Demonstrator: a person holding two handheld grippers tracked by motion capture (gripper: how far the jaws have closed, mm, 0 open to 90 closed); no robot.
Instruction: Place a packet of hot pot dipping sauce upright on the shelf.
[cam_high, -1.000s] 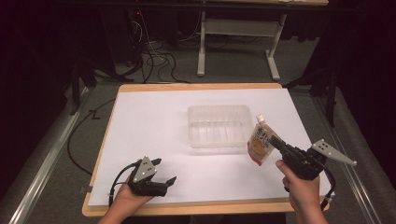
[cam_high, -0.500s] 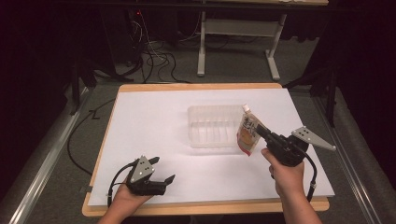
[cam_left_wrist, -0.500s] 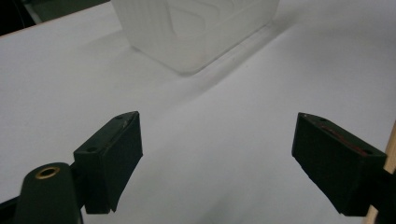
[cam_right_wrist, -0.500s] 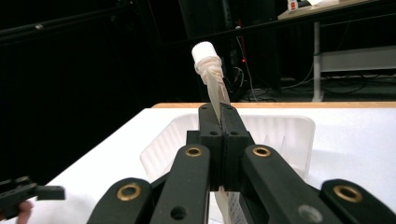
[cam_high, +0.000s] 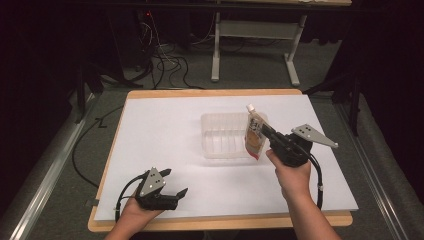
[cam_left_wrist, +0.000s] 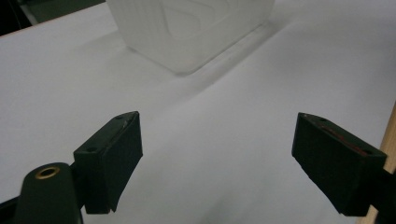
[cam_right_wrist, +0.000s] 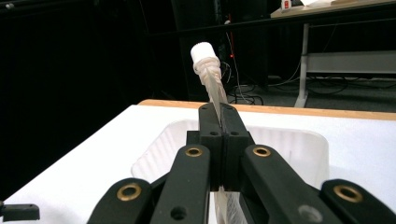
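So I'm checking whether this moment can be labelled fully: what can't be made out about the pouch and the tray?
- Pouch: print too small to read in the high view; in the right gripper view the right gripper covers its body below the cap.
- Tray: its inside is cut off by the top edge in the left gripper view; its right wall sits behind the pouch in the high view.
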